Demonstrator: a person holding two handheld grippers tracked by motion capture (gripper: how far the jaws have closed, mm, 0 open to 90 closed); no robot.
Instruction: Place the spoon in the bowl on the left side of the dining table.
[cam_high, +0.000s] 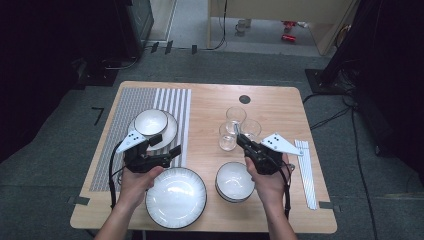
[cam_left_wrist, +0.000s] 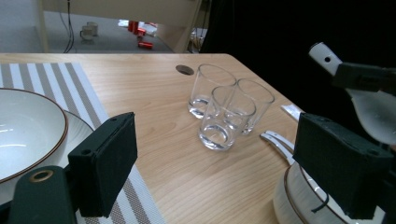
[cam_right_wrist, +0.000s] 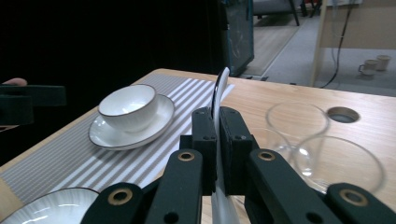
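Note:
My right gripper (cam_high: 241, 139) is shut on a white ceramic spoon (cam_right_wrist: 220, 88), held on edge above the table between the glasses and the near bowl. In the left gripper view that spoon (cam_left_wrist: 373, 109) hangs at the right, its handle pointing up. My left gripper (cam_high: 165, 146) stands open over the striped placemat (cam_high: 125, 115), nothing between its jaws. It sits just in front of a white bowl on a saucer (cam_high: 150, 122). Three clear glasses (cam_high: 235, 127) cluster mid-table. A large white plate (cam_high: 176, 197) and a white bowl (cam_high: 235, 181) lie near the front edge.
Long white and silver cutlery pieces (cam_high: 305, 170) lie along the table's right edge. A round cable hole (cam_high: 244, 99) sits at the back of the wooden table (cam_high: 280, 107). Dark equipment and cables surround the table on the floor.

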